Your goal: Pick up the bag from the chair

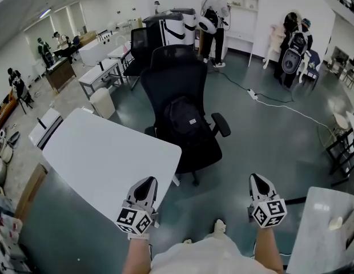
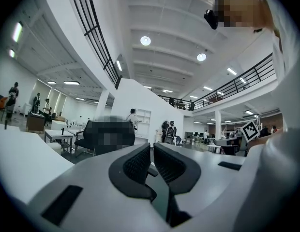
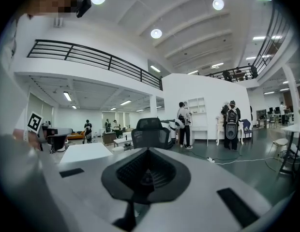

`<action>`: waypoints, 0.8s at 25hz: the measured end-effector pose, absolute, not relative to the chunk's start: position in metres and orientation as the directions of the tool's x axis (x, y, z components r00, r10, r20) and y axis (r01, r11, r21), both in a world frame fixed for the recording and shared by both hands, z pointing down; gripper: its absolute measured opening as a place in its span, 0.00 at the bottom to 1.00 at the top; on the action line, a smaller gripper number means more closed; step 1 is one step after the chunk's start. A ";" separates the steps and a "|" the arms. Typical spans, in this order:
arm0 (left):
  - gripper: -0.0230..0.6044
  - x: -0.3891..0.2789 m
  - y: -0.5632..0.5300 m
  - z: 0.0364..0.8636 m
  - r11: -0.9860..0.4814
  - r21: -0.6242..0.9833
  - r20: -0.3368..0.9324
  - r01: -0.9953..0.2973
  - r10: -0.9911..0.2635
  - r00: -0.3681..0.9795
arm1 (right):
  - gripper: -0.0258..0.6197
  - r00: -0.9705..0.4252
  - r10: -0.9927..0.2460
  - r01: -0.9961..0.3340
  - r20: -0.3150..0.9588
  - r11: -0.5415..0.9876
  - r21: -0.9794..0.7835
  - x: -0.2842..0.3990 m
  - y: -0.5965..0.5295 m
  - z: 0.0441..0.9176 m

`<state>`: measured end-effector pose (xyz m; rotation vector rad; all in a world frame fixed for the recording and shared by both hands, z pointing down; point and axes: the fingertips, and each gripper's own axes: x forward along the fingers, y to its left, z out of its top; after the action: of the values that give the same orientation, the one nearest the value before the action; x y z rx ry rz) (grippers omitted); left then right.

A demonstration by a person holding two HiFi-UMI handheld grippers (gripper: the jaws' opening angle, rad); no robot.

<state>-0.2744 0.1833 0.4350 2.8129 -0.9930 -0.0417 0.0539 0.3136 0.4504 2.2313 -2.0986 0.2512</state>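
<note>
A black bag (image 1: 185, 119) rests on the seat of a black office chair (image 1: 176, 73) in the middle of the head view, leaning against the backrest. My left gripper (image 1: 147, 182) is held low in front of the chair, over the corner of a white table, and its jaws are shut with nothing in them. The right gripper (image 1: 258, 180) hovers over the floor to the right of the chair, also shut and holding nothing. In the left gripper view the pads (image 2: 140, 163) meet. The right gripper view looks past the right gripper (image 3: 147, 167) toward the chair (image 3: 150, 132) ahead.
A white table (image 1: 103, 153) stands just left of the chair, touching its side. Another pale table (image 1: 325, 233) is at the lower right. A power strip with cable (image 1: 252, 94) lies on the floor beyond. A second chair (image 1: 140, 44), desks and people (image 1: 214, 16) are farther back.
</note>
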 end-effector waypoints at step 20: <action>0.10 -0.142 0.150 0.404 -0.719 0.132 0.020 -0.683 -0.687 0.727 | 0.07 -0.057 -0.989 -0.997 0.135 0.048 -0.068 0.188 0.249 0.423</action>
<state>-0.1425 0.1497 0.4042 2.7971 -1.1150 -0.0460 0.1883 0.2487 0.4231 2.1211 -2.2364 0.2212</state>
